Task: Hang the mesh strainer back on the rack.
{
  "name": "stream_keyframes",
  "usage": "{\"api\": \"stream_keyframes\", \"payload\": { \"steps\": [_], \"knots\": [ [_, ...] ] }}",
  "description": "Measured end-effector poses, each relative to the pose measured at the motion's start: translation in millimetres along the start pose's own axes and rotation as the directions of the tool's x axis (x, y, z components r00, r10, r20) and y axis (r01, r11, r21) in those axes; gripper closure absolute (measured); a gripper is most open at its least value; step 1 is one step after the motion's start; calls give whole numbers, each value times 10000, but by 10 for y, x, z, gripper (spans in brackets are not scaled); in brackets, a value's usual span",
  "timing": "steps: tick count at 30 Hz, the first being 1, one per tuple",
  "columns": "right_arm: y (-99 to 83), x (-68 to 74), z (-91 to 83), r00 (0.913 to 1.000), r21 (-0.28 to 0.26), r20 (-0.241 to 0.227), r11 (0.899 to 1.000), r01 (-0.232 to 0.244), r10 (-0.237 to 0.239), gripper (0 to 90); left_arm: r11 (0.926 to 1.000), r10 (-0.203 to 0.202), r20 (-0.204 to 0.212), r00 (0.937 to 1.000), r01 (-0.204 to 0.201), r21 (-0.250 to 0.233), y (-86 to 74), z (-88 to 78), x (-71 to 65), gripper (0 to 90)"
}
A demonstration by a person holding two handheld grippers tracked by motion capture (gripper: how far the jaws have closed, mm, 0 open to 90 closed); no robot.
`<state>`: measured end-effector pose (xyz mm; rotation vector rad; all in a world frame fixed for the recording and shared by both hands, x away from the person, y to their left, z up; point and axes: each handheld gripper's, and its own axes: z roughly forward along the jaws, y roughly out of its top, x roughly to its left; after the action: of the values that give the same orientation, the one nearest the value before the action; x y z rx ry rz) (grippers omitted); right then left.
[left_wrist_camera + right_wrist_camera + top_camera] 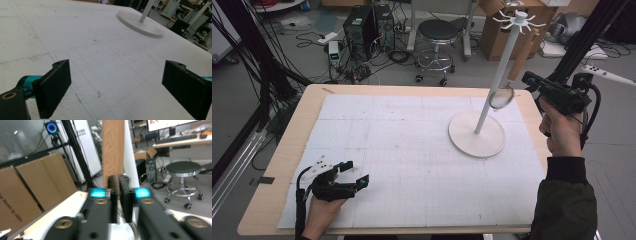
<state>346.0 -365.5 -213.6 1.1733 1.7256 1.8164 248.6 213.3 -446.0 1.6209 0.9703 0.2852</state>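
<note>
Right gripper view hid the sieve bowl from me; I saw my right claw [120, 202] clamped on the wooden handle of a round metal sieve [502, 96], held raised beside the white stand's pole [498, 75]. My left claw [353, 175] rested low on the bench [272, 200], jaws apart, holding nothing.
</note>
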Motion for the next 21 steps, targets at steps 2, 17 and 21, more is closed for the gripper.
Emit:
{"api": "stream_keyframes", "payload": {
  "steps": [2,17,21],
  "knots": [
    [6,8,24,9998,87,200,10000,40,-42,723,10000,3,13,10000,-3,-2,0,1,0,93],
    [-168,42,9,9995,443,-242,9988,201,-191,377,10000,72,19,10000,-72,-51,8,-12,-14,93],
    [-215,82,9,9992,570,-341,9982,205,-185,301,9999,107,36,9999,-106,-93,11,-15,-26,93]
  ]
}}
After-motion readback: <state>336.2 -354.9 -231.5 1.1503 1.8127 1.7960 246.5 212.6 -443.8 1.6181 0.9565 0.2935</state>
